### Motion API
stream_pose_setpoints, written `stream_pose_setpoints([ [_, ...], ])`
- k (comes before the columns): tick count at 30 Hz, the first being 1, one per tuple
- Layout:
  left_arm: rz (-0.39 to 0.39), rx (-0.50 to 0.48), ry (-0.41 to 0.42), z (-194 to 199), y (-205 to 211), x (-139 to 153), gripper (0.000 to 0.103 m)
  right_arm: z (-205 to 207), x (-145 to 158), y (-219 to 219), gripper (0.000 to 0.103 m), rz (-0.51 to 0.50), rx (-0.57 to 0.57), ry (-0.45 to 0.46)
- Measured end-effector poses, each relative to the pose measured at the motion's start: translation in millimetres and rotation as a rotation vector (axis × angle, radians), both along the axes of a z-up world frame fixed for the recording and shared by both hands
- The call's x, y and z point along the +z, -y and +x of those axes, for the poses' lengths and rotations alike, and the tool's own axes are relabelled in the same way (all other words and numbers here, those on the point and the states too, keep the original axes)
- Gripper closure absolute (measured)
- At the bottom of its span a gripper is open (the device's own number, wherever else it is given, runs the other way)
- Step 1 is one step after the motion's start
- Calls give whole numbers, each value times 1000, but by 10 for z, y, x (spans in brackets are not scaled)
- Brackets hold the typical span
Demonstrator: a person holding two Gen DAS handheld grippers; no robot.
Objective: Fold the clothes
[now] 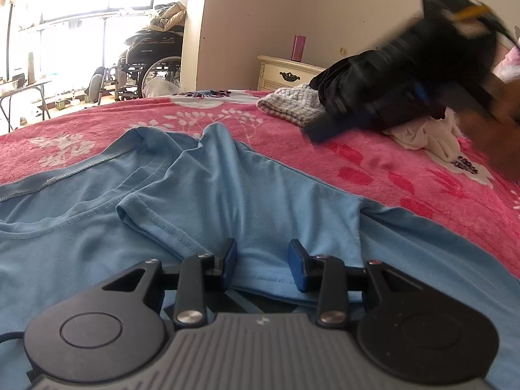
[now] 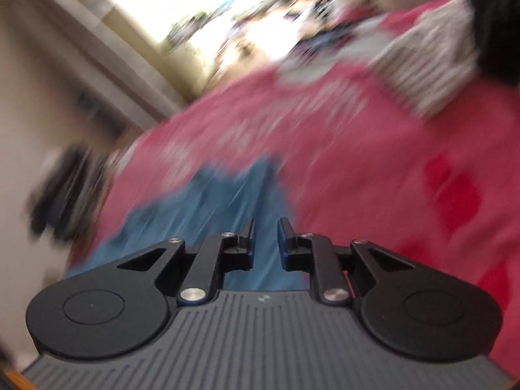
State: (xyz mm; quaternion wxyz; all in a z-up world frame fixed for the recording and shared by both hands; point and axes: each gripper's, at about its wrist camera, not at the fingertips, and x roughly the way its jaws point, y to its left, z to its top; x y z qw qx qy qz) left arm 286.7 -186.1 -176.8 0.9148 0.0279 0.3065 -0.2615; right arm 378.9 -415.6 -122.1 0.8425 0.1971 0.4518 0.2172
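Note:
A light blue T-shirt (image 1: 201, 195) lies spread on the pink floral blanket (image 1: 406, 175), collar toward the left and one sleeve folded inward. My left gripper (image 1: 264, 261) rests low over the shirt near its hem. Its jaws stand apart, with fabric lying flat between them and unpinched. My right gripper (image 1: 320, 131) shows as a dark blur above the blanket at the right, clear of the shirt. In the smeared right wrist view, my right gripper (image 2: 266, 243) has a narrow gap with nothing in it. The blue shirt (image 2: 211, 201) lies beyond the fingers.
A clothes pile sits at the far right of the bed: grey checked cloth (image 1: 292, 104), a black garment (image 1: 341, 81) and a white one (image 1: 422, 133). A cream nightstand (image 1: 286, 71) stands behind the bed. A wheelchair (image 1: 146, 61) is by the window.

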Motion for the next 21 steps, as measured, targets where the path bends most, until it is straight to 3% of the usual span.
stream_pose_setpoints([
  [2,9,1,1,-4,13,5,67,-153,-72,-93,89,-52,73,-44],
  [5,33,-4,-2,3,51,29,66,-252,-332,108,92,-213,-74,-104],
  [8,64,-17,-16,28,96,89,61,-417,-274,492,89,-99,-271,-94],
  [10,103,-23,-15,15,140,137,52,-551,-159,502,89,-22,-246,-50],
  [13,119,8,-56,3,123,260,49,-638,-138,288,89,42,-145,-53],
  [14,117,22,-77,0,104,307,49,-642,-200,232,89,36,-132,-75],
  [15,109,42,-100,-18,53,388,49,-628,-274,196,89,-45,-163,-106],
  [16,99,55,-117,-45,-28,472,49,-614,-348,161,98,-127,-195,-137],
  [17,81,74,-130,-95,-152,615,49,-644,-382,227,99,-129,-242,-145],
  [19,49,110,-158,-206,-449,894,46,-800,-282,392,91,-67,-393,-141],
  [21,39,152,-173,-330,-804,1166,45,-979,-66,427,91,-63,-397,-108],
])
